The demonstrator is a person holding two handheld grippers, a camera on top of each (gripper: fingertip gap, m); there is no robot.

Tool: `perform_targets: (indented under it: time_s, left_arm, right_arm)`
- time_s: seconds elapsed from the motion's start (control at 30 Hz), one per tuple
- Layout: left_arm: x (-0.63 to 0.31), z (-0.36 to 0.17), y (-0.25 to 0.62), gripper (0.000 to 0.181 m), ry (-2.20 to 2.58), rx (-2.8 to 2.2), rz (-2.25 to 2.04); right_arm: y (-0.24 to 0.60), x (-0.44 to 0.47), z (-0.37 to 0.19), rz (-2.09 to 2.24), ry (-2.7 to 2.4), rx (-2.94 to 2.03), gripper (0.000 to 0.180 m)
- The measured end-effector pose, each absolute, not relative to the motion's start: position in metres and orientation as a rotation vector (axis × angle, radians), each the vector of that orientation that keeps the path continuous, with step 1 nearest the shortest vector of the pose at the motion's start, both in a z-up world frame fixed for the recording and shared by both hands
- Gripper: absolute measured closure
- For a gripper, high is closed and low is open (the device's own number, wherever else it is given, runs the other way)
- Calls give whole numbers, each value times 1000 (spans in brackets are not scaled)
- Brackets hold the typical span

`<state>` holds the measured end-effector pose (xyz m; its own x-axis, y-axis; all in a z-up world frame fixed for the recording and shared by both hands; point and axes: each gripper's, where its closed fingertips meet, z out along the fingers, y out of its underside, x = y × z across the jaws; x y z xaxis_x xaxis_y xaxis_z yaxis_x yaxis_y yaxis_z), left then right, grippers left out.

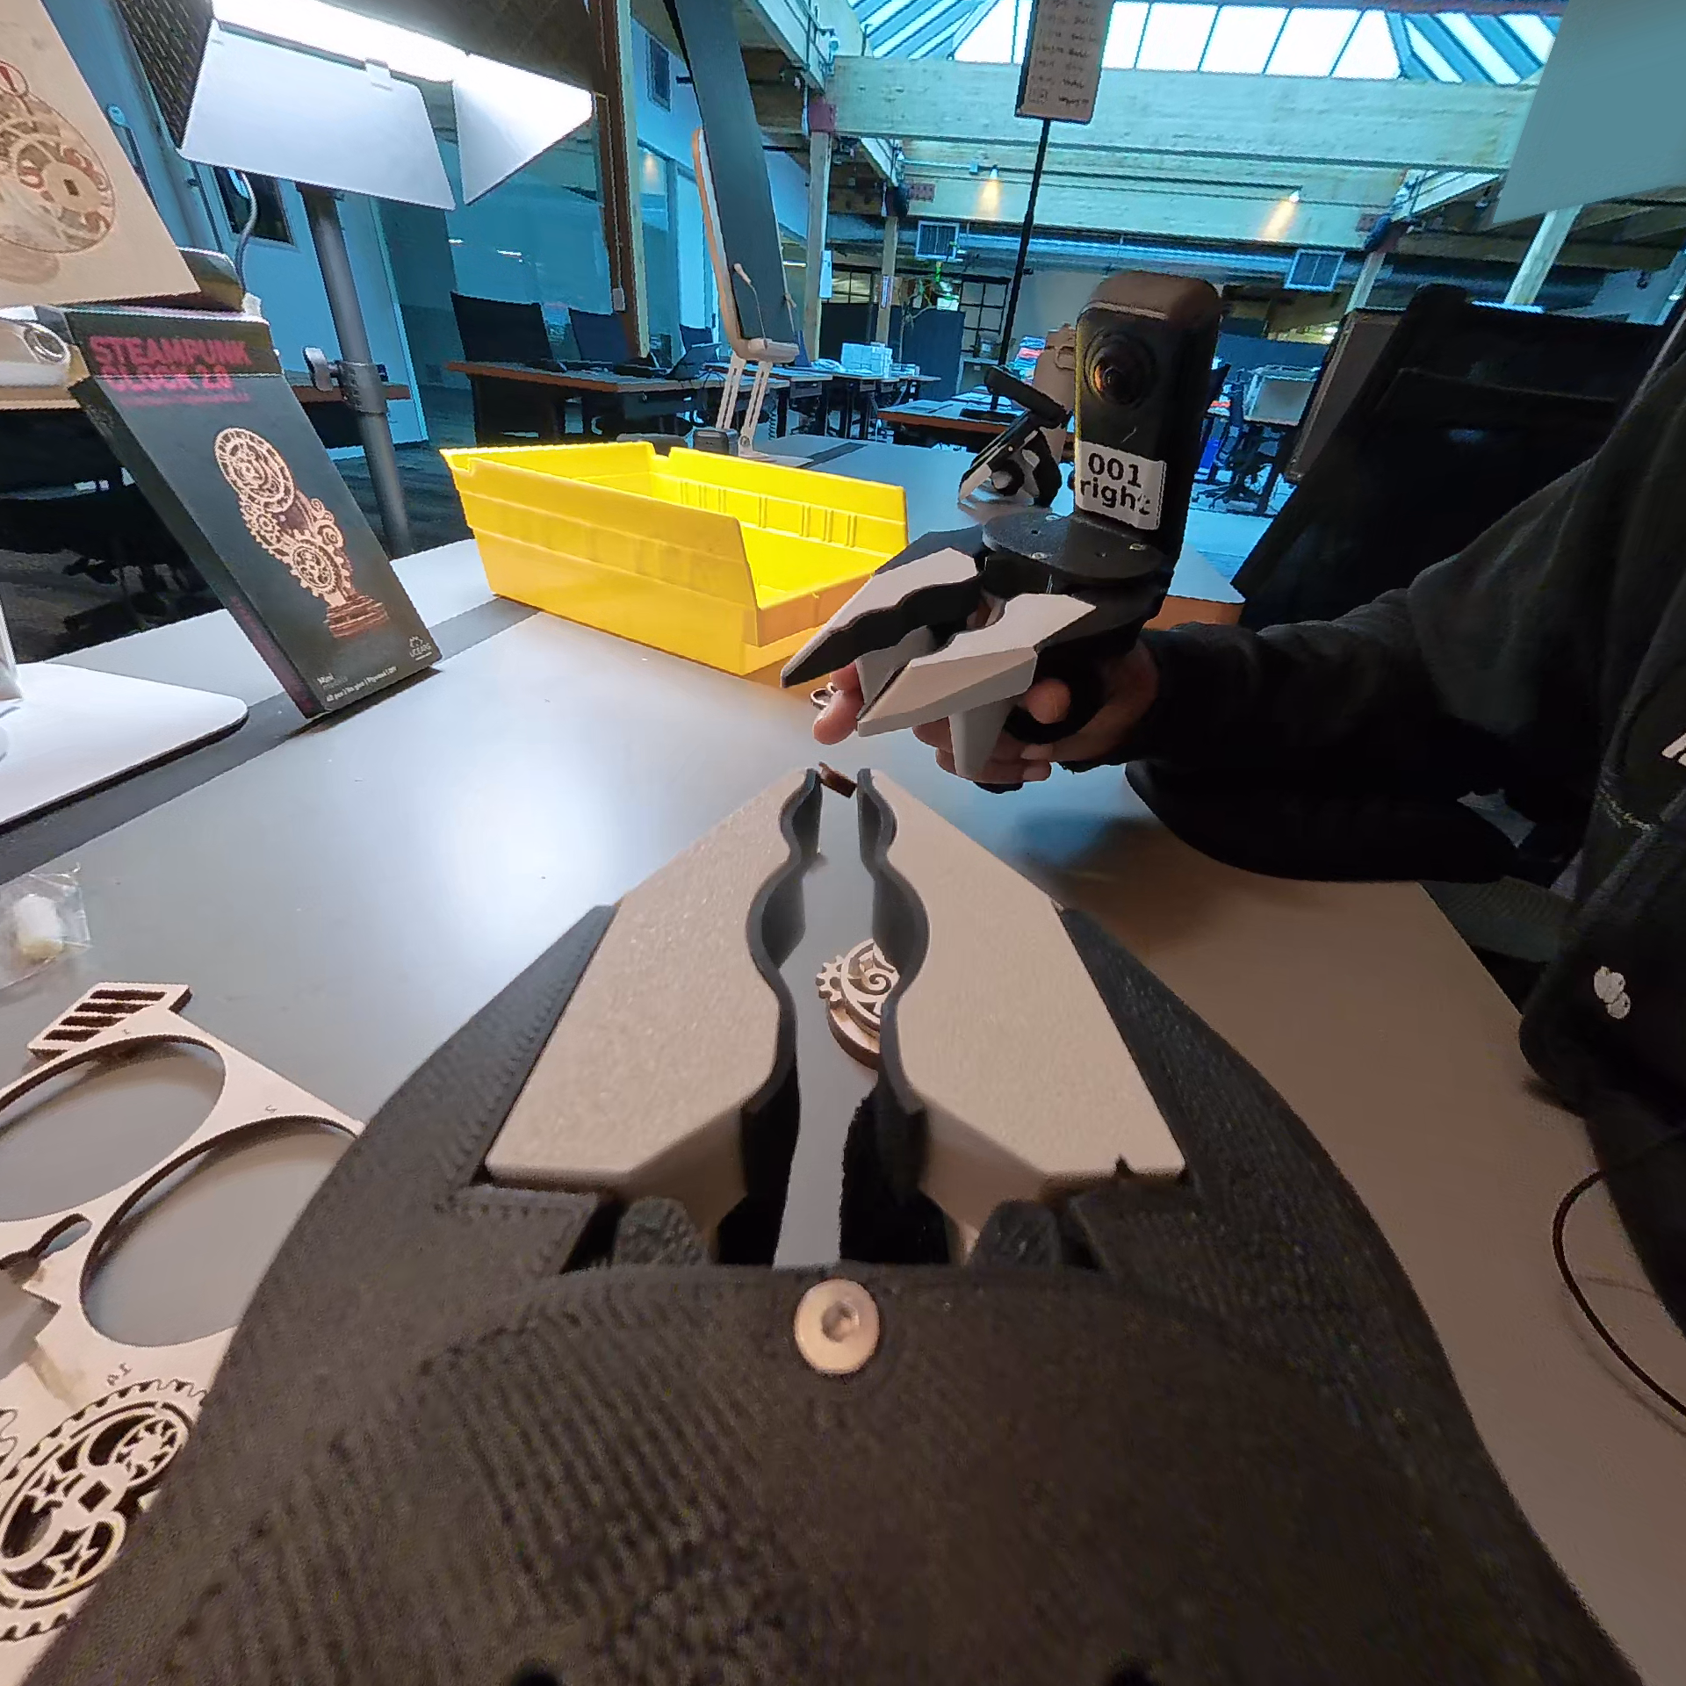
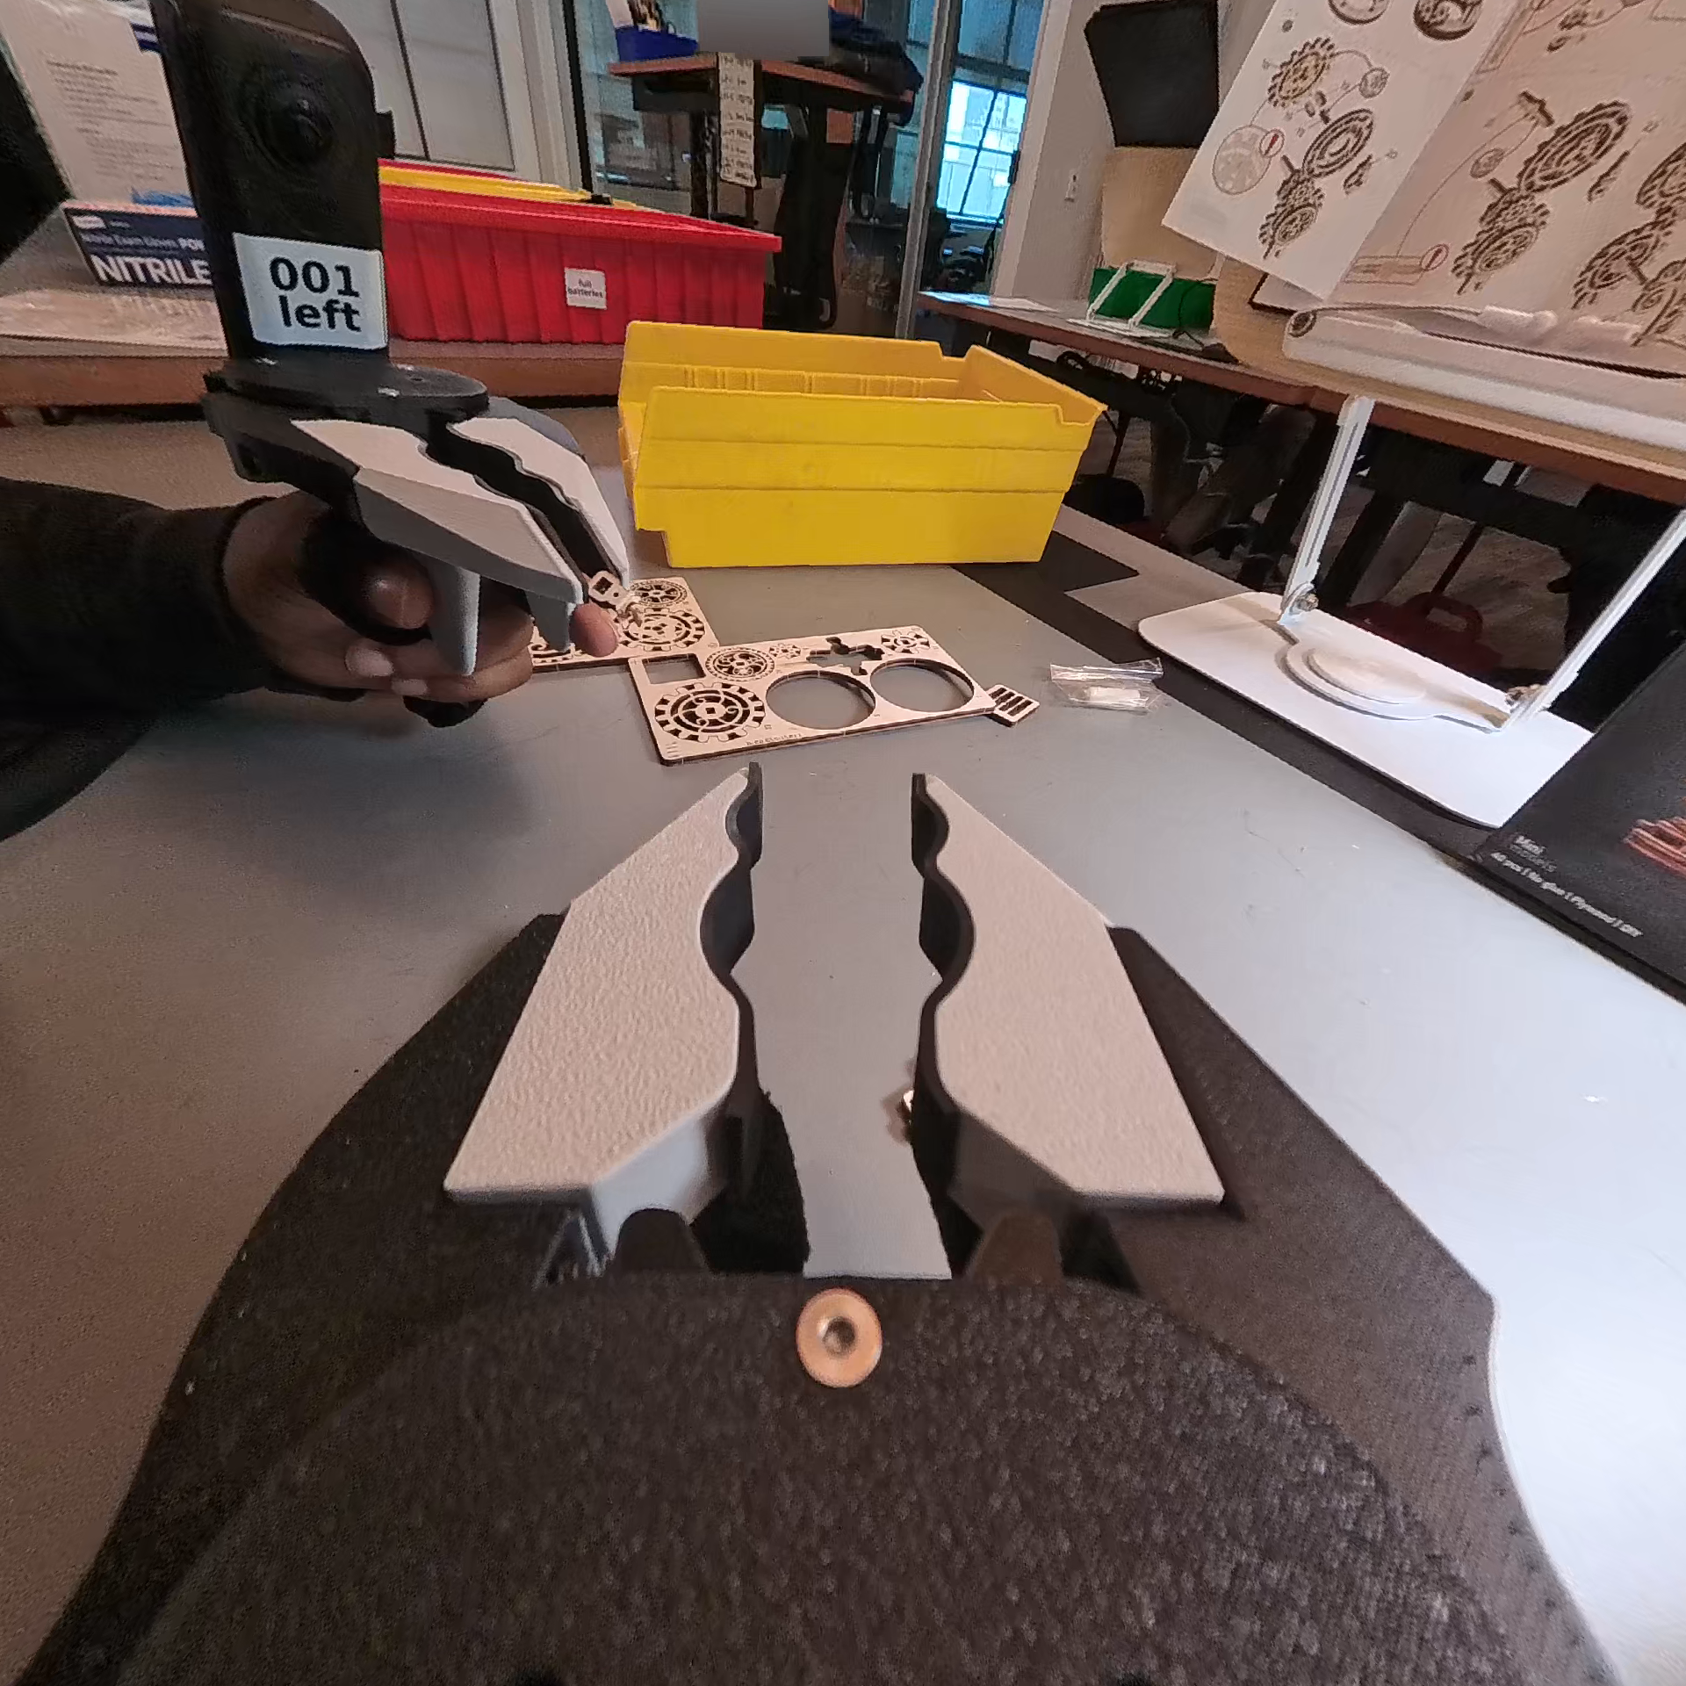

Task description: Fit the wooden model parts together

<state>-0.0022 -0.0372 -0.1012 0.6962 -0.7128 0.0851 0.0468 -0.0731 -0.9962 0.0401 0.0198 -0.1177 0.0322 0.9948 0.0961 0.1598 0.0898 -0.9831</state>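
Note:
My left gripper is shut on a small dark wooden piece pinched at its fingertips, held above the grey table. It also shows in the right wrist view, with the small piece at its tips over the wooden parts sheet. A small wooden gear assembly shows through the gap between the left fingers, lower down. My right gripper is open and empty above bare table. In the left wrist view it hovers just beyond the left fingertips, apart from them.
A yellow bin stands at the back of the table. The dark kit box leans at the left. A white stand holds the instruction sheet. A small plastic bag lies near the parts sheet. My right fingertips sit around 8 cm from my left ones.

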Motion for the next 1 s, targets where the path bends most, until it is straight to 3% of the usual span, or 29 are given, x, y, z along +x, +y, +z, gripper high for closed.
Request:
perform_targets:
  time_s: [1.0]
  left_arm:
    - [-1,-105,-37,175,591,-1547,-663]
  right_arm:
    - [17,38,-129,1022,-1393,-1294,150]
